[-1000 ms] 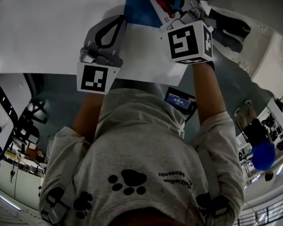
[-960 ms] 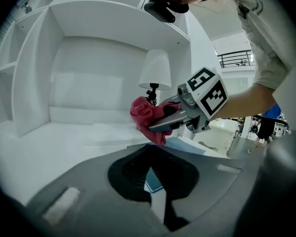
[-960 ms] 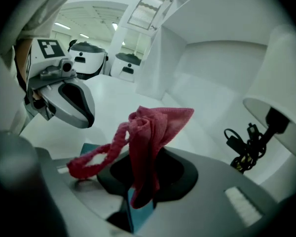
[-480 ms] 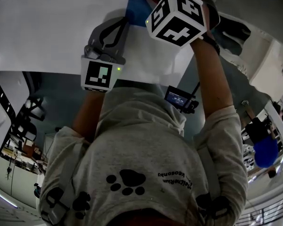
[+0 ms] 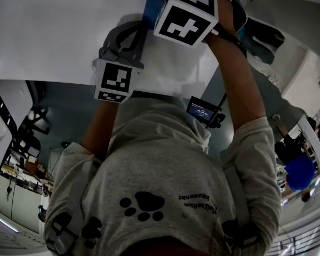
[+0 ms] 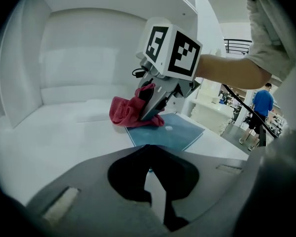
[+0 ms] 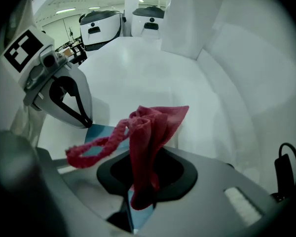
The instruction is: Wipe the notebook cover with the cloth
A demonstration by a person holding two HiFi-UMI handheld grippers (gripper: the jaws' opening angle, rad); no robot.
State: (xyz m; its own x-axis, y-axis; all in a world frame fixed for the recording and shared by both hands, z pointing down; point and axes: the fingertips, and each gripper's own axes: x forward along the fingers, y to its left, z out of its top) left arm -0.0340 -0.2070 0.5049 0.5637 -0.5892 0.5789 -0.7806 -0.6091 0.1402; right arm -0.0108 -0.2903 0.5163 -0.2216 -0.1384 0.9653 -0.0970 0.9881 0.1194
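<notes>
Left gripper view shows the right tongs [image 6: 150, 113] closed on the red cloth [image 6: 130, 111], which touches the far end of the blue notebook [image 6: 170, 135], near the right edge of the tabletop [image 6: 49, 137]. Its bare cover stretches toward our left tongs [image 6: 152, 191], closed and empty; we judge the wipe runs that way.

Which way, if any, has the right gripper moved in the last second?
Yes. The right gripper, holding the cloth, shifted forward and left, away from the table's near edge.
</notes>
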